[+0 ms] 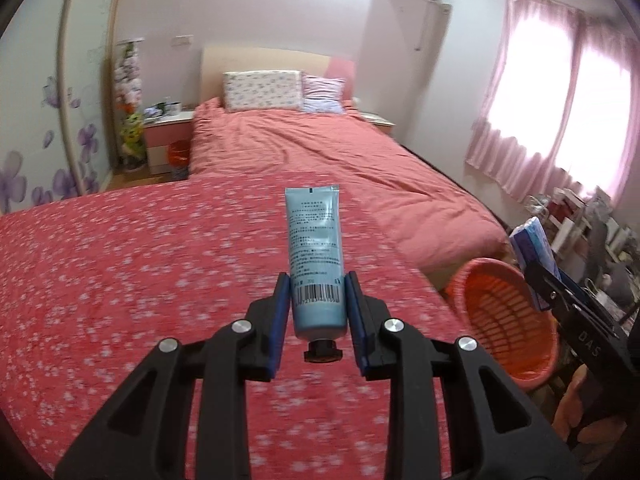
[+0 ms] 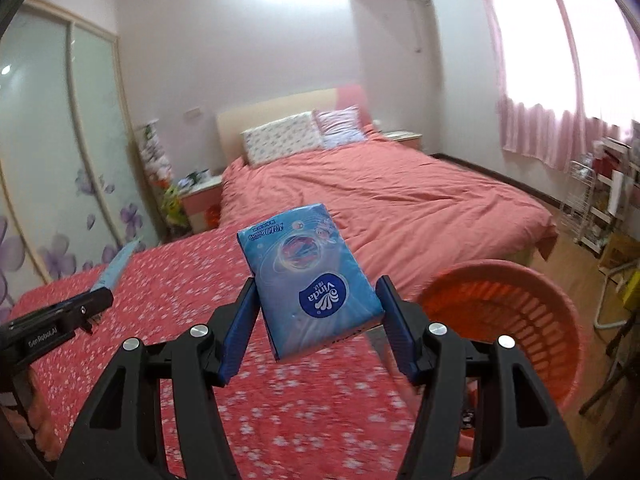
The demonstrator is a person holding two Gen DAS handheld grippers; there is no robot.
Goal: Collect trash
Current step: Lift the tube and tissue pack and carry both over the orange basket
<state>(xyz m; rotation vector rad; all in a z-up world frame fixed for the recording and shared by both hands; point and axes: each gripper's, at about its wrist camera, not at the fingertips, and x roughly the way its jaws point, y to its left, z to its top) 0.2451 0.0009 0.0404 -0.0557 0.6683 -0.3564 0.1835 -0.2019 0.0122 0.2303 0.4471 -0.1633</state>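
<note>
The flowered red cloth [image 1: 140,280] is smeared by blur in both views, so its small white pattern cannot be read. The orange basket [image 1: 504,320] is partly hidden behind the right gripper [image 1: 538,280] in the left view; its bottom cannot be seen. The print on the blue tube [image 1: 316,256] is too small to read. Things on the bedside table [image 1: 168,120] are too small to tell.

one tube [image 1: 316,256], one tissue pack [image 2: 312,280], one basket [image 2: 516,320], two pillows [image 1: 262,90]

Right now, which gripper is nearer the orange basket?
Right. The right gripper, holding the tissue pack, is just beside the orange basket; the left gripper, holding the tube, is farther left over the table.
</note>
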